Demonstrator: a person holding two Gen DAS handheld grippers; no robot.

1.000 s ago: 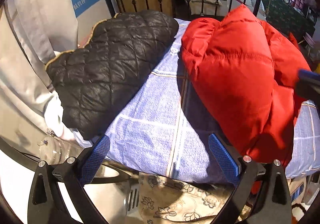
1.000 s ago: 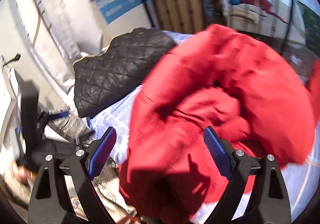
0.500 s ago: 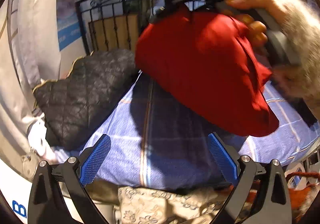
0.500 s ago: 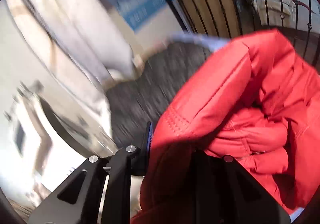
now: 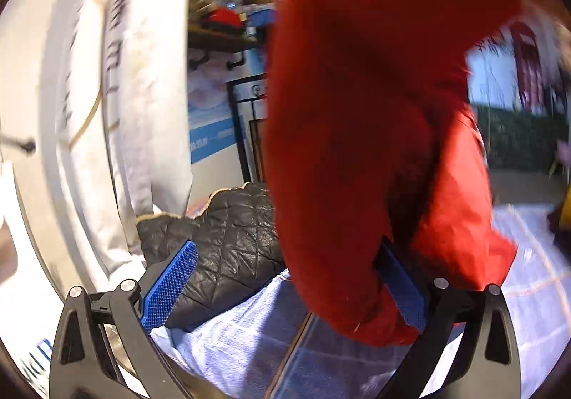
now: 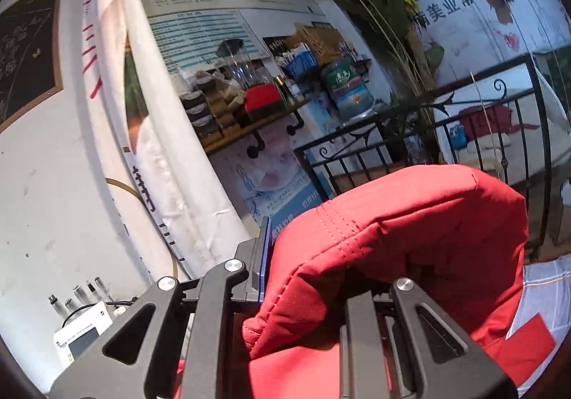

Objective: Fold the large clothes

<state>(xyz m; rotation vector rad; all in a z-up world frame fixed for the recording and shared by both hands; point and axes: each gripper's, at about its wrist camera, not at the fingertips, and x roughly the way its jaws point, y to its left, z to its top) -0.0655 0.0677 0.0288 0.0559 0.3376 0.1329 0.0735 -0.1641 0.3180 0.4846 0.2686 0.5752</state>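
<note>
Jacket, red and padded, is clamped in the right gripper, whose jaws have just been closing and now stand nearly together with a fold of the fabric pinched between them; the blue pad of one finger is seen pressed flat against the cloth. In the left wrist view the same jacket is seen hanging in front of the camera, above a blue checked sheet. The left gripper is held wide open: its right-hand pad is touched by the drooping hem, its left-hand pad stands clear, and nothing is pinched. A black quilted coat is seen lying on the sheet behind, beside a white curtain
</note>
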